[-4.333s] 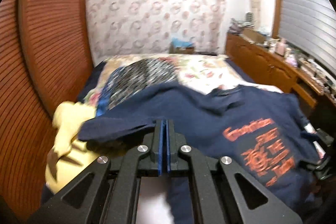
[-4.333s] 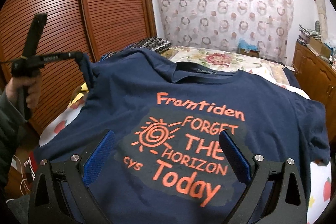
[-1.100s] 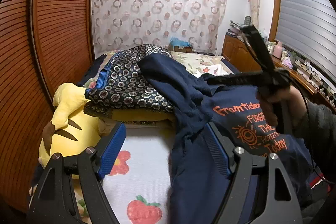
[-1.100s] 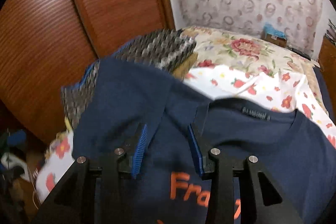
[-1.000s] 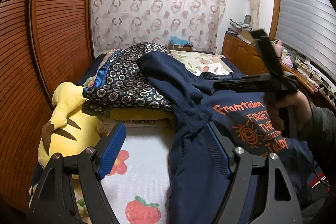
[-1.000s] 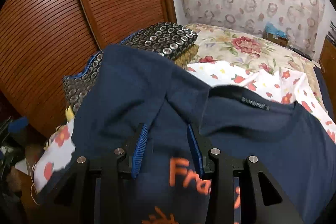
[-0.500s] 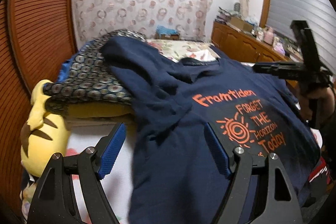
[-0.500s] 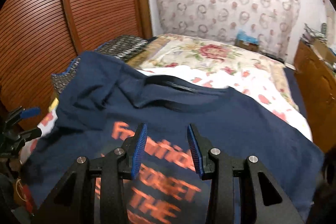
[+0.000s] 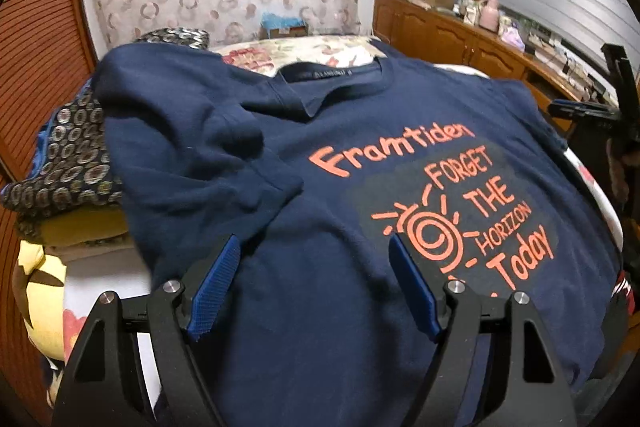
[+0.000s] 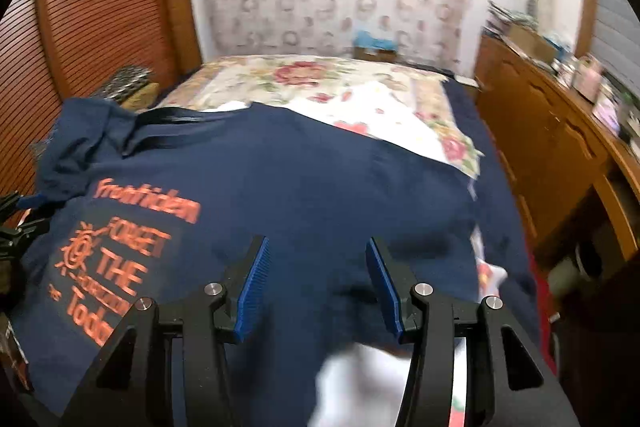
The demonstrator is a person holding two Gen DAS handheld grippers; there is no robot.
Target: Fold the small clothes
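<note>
A navy T-shirt (image 9: 320, 187) with orange print lies face up across the bed, collar away from me. Its left sleeve (image 9: 224, 163) is folded in over the chest. My left gripper (image 9: 314, 283) is open and empty just above the shirt's lower left part. In the right wrist view the same shirt (image 10: 300, 187) fills the bed, and my right gripper (image 10: 318, 283) is open and empty over its right side. The right gripper also shows at the far right edge of the left wrist view (image 9: 592, 111).
A stack of folded patterned clothes (image 9: 68, 163) and a yellow plush toy (image 9: 36, 279) lie left of the shirt. A floral bedspread (image 10: 320, 83) extends behind. A wooden dresser (image 10: 552, 131) runs along the right. Slatted wooden doors (image 10: 100, 19) stand on the left.
The left gripper let go of the sleeve earlier and opened. Over the last second both grippers swung right, and the right gripper opened wider and moved to the shirt's right side.
</note>
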